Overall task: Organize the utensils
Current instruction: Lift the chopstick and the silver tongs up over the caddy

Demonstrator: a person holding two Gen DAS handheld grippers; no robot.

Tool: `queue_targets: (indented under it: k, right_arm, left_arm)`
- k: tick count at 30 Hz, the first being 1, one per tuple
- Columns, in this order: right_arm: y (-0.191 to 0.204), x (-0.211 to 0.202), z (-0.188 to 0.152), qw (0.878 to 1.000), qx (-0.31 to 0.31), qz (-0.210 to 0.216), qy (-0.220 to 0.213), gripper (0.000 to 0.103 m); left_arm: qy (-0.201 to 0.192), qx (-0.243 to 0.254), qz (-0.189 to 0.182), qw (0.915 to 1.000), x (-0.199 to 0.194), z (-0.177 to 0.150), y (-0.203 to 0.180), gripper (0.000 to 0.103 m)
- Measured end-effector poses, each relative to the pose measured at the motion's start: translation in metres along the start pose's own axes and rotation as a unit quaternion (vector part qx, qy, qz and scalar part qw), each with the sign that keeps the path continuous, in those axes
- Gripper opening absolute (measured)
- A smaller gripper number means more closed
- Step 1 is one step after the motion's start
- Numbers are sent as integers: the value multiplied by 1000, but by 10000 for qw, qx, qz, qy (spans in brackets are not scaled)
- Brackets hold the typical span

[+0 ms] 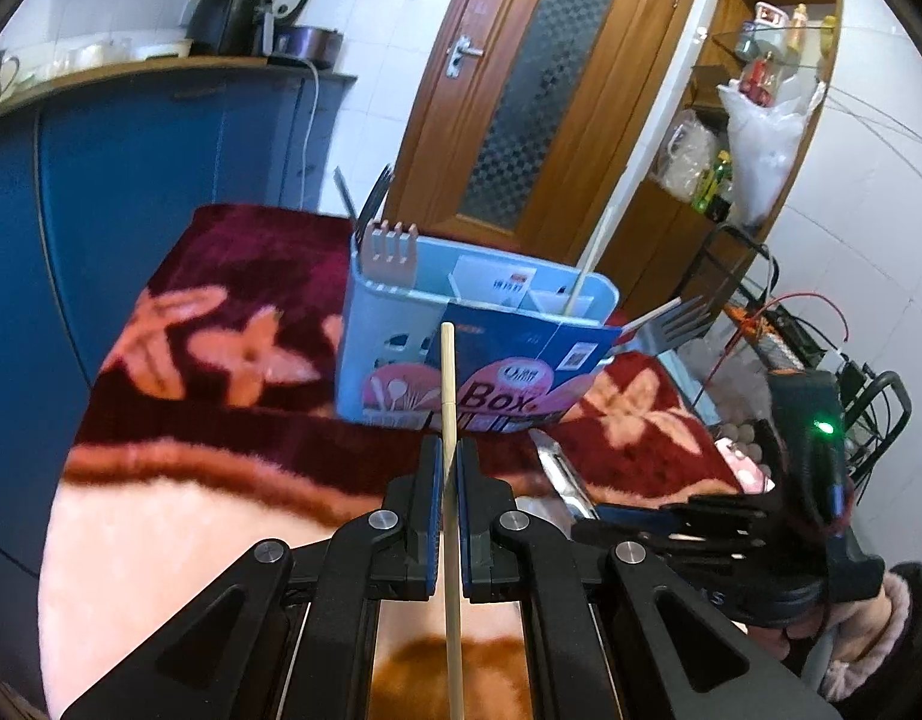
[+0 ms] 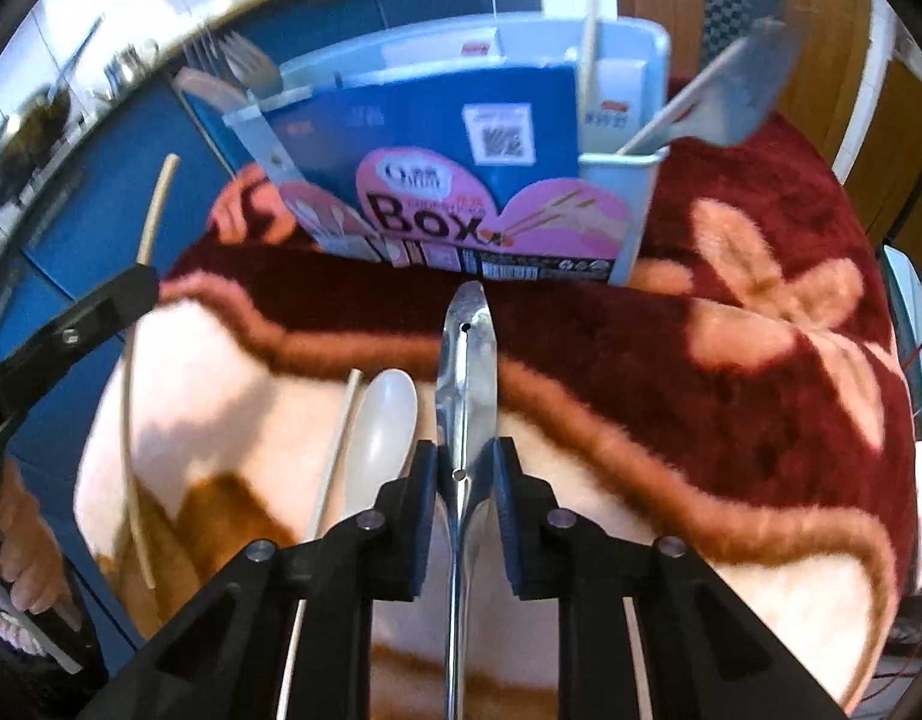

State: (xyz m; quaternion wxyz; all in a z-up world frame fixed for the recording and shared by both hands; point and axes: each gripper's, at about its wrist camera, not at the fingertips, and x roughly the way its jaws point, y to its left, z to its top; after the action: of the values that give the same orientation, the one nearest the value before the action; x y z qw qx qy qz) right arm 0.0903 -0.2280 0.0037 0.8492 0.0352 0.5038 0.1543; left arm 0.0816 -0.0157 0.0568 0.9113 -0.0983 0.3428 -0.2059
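Left wrist view: the left gripper [image 1: 450, 465] pinches one wooden chopstick [image 1: 449, 396], upright before the blue utensil box [image 1: 401, 354] on the blanket-covered desk [image 1: 221, 420]. The box holds three forks at its left end [image 1: 390, 252], one chopstick [image 1: 589, 258] and one fork at its right [image 1: 676, 321]. Only the right wrist view shows the right gripper [image 2: 465, 471] clamped on a metal spoon [image 2: 465, 372] — and, lying just beside it, one white plastic spoon [image 2: 381, 432] and another chopstick [image 2: 336, 450].

Black hand-held gripper [image 1: 450, 480], blue finger pads [image 1: 437, 498], silver pivot screws [image 1: 383, 519], pink fuzzy sleeve [image 1: 862, 642]
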Motion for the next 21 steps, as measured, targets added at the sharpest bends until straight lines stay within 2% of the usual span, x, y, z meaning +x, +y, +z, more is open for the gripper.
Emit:
queue_targets:
  k: [6, 9, 12, 15, 21]
  right_arm:
    - [-2, -46, -16, 9935, 8, 219, -1116, 21]
    - [1, -68, -20, 9853, 46, 289, -1681, 21]
    - [4, -80, -15, 9757, -39, 187, -2185, 21]
    - [6, -89, -8, 9671, -62, 105, -2540, 21]
    - [0, -98, 16, 9523, 50, 203, -3045, 21]
  left_arm:
    - [-335, 56, -78, 9994, -6, 10, -10, 4]
    - [-518, 155, -69, 9985, -9, 18, -18, 4]
    - [-647, 242, -62, 9976, -9, 28, -25, 4]
    - [-811, 209, -77, 9965, -9, 42, -30, 4]
    - [-1325, 199, -7, 9910, -5, 75, -39, 4]
